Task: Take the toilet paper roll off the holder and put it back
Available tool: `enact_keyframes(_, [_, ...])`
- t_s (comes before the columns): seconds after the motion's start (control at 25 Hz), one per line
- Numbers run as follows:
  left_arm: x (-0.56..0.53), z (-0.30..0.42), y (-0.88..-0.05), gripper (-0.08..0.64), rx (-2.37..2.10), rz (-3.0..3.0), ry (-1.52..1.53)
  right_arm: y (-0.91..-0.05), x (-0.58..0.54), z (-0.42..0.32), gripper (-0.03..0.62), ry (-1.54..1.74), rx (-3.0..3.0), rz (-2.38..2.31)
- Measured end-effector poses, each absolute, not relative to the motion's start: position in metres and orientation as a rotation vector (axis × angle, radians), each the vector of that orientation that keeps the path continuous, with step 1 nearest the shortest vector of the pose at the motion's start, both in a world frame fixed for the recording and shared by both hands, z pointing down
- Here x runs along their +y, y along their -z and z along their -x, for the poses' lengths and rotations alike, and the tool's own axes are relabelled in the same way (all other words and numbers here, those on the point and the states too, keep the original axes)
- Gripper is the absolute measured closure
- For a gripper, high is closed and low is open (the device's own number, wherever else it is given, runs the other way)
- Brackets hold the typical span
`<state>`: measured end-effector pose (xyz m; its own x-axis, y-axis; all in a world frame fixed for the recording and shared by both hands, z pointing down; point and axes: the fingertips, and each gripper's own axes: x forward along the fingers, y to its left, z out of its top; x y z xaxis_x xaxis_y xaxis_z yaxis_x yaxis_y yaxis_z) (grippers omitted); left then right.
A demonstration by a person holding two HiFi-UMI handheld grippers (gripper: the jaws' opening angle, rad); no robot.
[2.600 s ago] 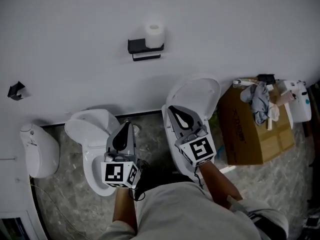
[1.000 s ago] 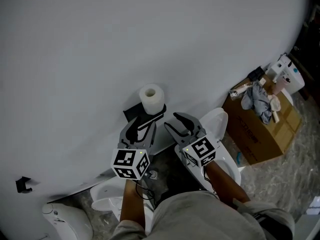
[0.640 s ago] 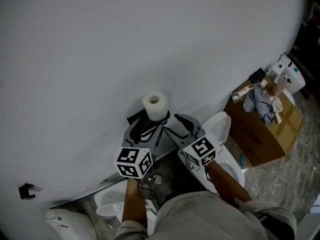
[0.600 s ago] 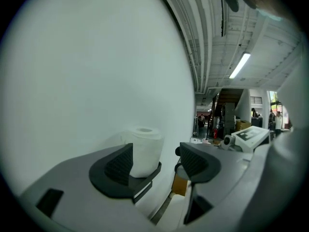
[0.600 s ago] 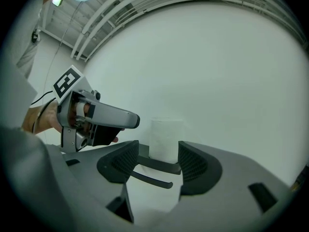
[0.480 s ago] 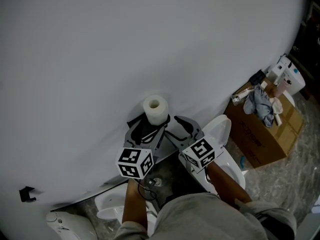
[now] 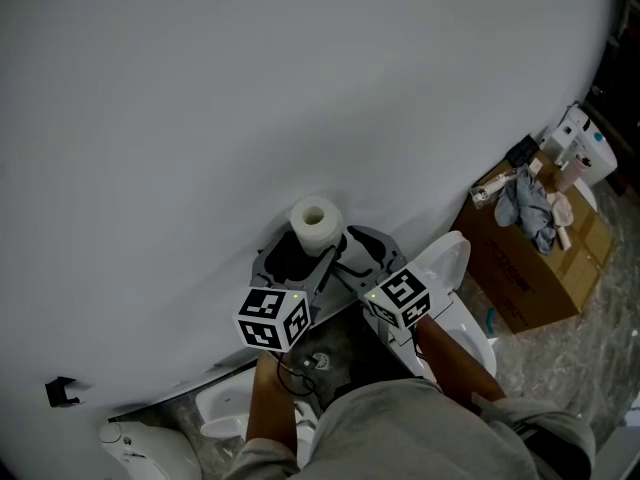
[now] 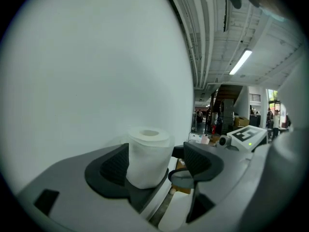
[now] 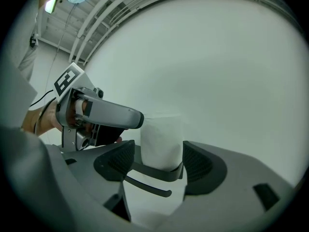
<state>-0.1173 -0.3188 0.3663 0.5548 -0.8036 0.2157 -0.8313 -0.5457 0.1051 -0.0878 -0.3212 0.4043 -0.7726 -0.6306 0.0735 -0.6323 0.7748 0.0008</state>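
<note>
A white toilet paper roll stands upright on a black wall holder. My left gripper reaches in at the holder just below the roll. Its jaws have just been opening. In the left gripper view the roll shows between the spread pads, close to the left one, with a gap on the right. My right gripper sits just right of the roll, and its jaws have also just been opening. In the right gripper view the roll stands between the pads above the holder's black bar, untouched.
A plain white wall backs the holder. A white toilet stands below on the right and another low toilet bowl on the left. A cardboard box with clutter sits far right. A small black hook is on the wall at left.
Both grippers have come up from over the toilets and moved in toward the roll. Their jaws have spread wider.
</note>
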Motion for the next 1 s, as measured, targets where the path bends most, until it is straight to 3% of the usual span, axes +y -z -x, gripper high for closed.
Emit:
enact_keyframes(0.8, [-0.349, 0.117, -0.381, 0.196, -1.36, -2.639, -0.294, -0.42, -0.355, 0.116, 0.284, -0.039, -2.801, -0.988])
enact_keyframes(1.0, [-0.346, 0.12, -0.382, 0.238, -1.391, -2.67, -0.287, -0.419, -0.352, 0.113, 0.284, 0.069, -2.787, -1.011])
